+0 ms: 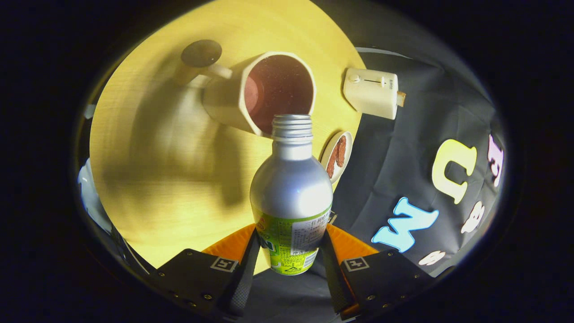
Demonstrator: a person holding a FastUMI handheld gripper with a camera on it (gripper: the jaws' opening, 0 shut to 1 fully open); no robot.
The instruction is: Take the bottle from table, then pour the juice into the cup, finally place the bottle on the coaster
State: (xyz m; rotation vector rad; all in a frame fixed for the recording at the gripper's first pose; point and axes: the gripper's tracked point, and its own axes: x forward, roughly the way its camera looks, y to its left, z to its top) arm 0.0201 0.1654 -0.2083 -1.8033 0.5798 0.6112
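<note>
A: Entry, gripper view. State of the tool (290, 251)?

B: Both fingers (245, 269) press on the lower, labelled part of the bottle (291, 197), one on each side. The tool is pinching the bottle.

A: Bottle details?

B: Silver metal body, green and white label near the base, threaded neck, no cap on it. The open mouth points away from the fingers, toward the cup (264, 92).

A: And the cup?

B: Cream, faceted sides, handle on the far side. Its opening faces the camera and the inside looks dark reddish-brown. The bottle's mouth sits just at the cup's near rim; I cannot tell whether they touch. No stream visible between them.

A: Level of liquid in the cup?

B: Cannot tell; the interior is uniformly dark.

A: Coaster?

B: A dark round disc (201, 53) lies on the yellow wooden worktop (152, 148) beyond the cup, near its handle. Taken as the coaster.

A: Other items?

B: A small plate (336, 155) with brown food, just beside the bottle's shoulder. Farther on, near the worktop's edge, a cream toaster (371, 92) with a slider and a knob on its face.
</note>
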